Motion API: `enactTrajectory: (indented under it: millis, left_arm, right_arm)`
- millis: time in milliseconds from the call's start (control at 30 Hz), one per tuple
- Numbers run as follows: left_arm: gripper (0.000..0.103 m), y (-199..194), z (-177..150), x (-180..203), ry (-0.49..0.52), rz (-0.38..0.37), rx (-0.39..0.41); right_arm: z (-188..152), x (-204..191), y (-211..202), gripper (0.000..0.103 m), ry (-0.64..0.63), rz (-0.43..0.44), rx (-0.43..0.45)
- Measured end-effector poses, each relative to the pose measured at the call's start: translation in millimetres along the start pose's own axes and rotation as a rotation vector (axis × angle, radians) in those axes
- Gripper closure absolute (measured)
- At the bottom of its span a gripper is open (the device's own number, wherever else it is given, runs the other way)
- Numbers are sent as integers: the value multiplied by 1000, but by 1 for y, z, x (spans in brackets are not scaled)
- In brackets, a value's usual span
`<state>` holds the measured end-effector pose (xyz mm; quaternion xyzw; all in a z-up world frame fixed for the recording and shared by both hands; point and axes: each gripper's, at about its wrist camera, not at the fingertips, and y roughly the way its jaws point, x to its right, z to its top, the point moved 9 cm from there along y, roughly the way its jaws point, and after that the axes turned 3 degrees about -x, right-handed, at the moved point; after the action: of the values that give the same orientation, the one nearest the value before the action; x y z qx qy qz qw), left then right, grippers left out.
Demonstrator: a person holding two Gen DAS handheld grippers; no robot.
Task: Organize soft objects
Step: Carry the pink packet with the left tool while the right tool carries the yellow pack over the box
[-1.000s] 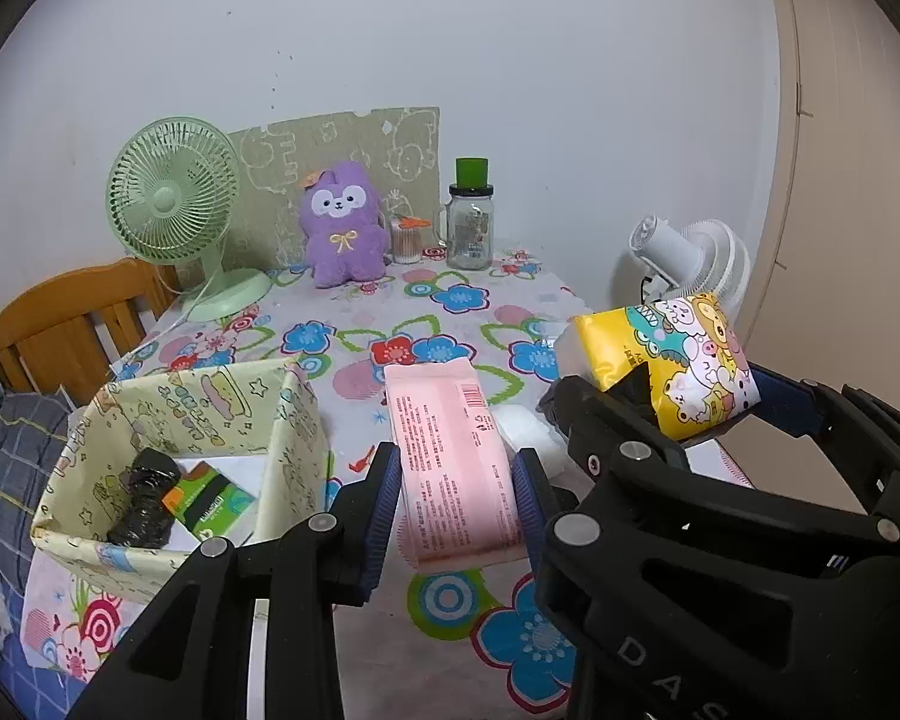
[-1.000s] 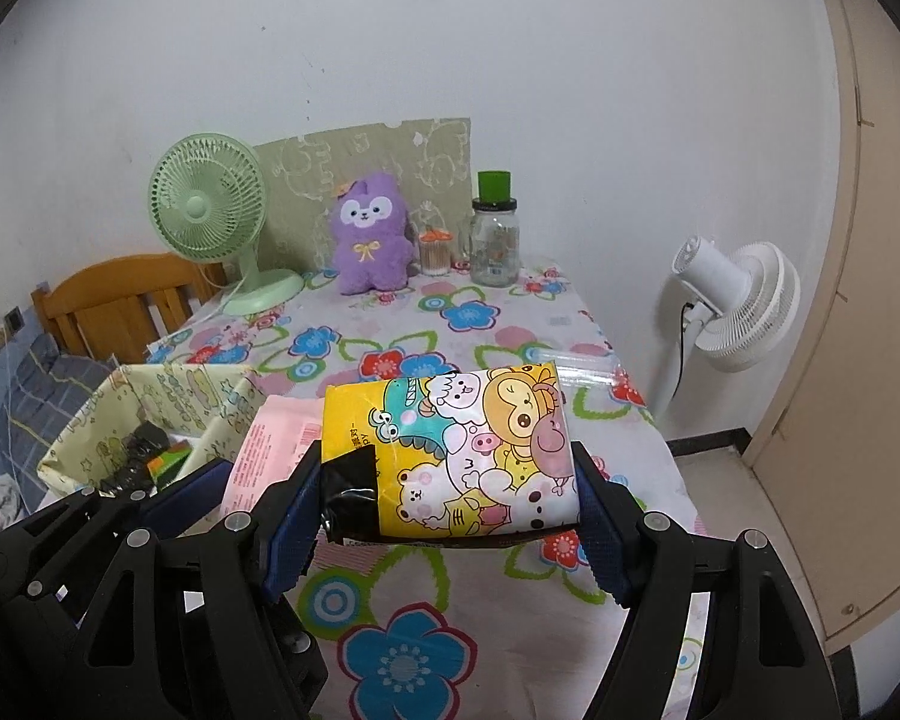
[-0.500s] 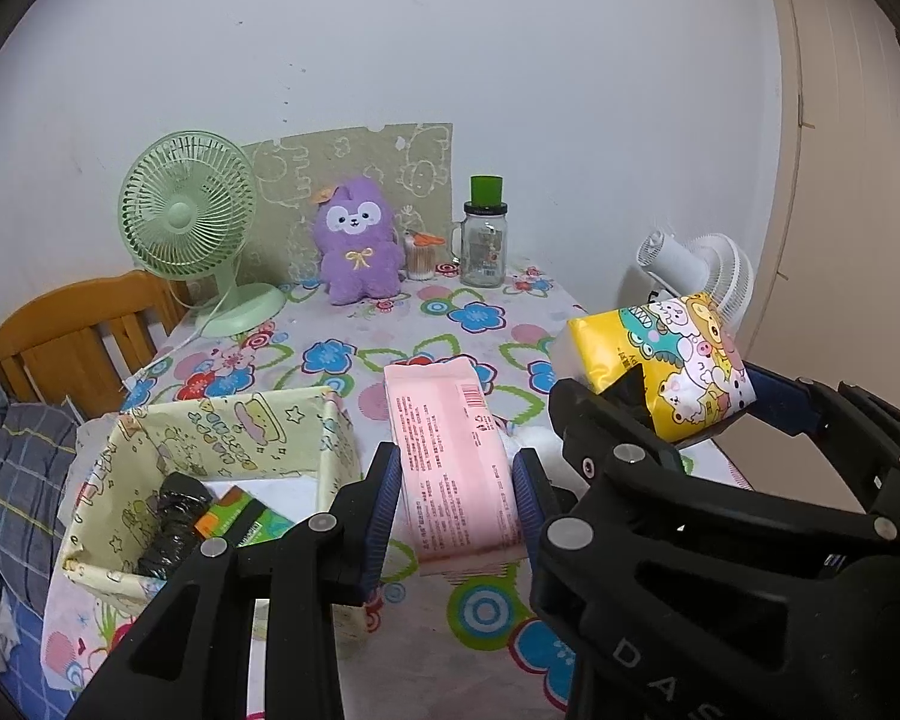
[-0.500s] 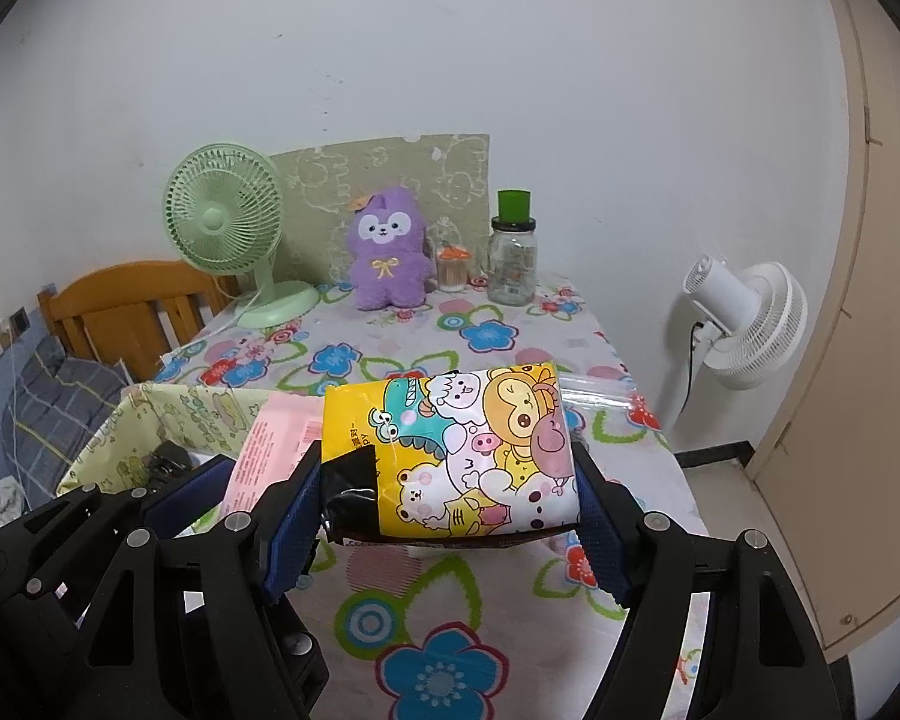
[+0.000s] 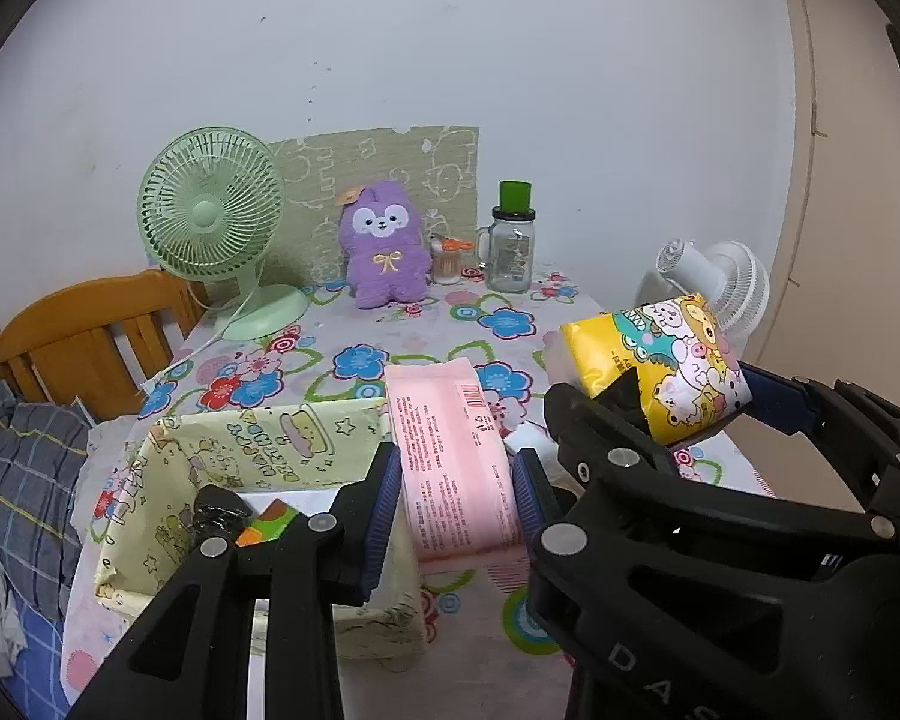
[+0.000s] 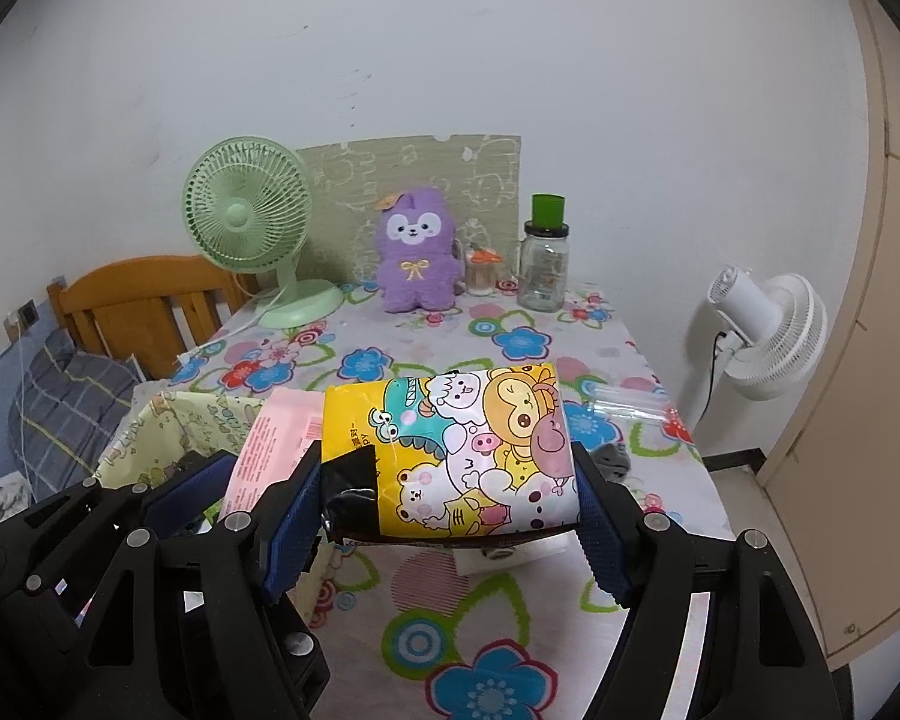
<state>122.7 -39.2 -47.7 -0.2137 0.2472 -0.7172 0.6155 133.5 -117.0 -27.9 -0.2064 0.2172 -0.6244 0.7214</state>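
Plain white wall [image 6: 510, 48] behind, a table [image 6: 510, 618] in flowered cloth, a wooden headboard [image 5: 84, 336] at left (plaid bedding [image 5: 24, 480] below it), white floor fan [image 6: 768, 330] and beige door [image 6: 888, 300] at right.

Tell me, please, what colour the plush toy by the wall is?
Purple, with a yellow bow: the plush toy shows best in the right wrist view.

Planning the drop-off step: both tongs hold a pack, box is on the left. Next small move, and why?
Probably carry the left tongs a bit further left over the yellow patterned box before releasing. They are clamped on the pink pack, which hangs beside the box's right wall, not above its opening. The right tongs grip the cartoon pack farther from the box, so it can wait.
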Motion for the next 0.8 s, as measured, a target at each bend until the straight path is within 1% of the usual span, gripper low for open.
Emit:
enactTrajectory:
  millis: [633, 800]
  left_arm:
    - [64, 19, -3, -51, -22, 18, -36]
    - [64, 26, -6, -65, -38, 27, -51]
  right_arm:
    - [12, -50, 35, 26, -47, 28, -35]
    - [11, -65, 48, 26, -69, 53, -57]
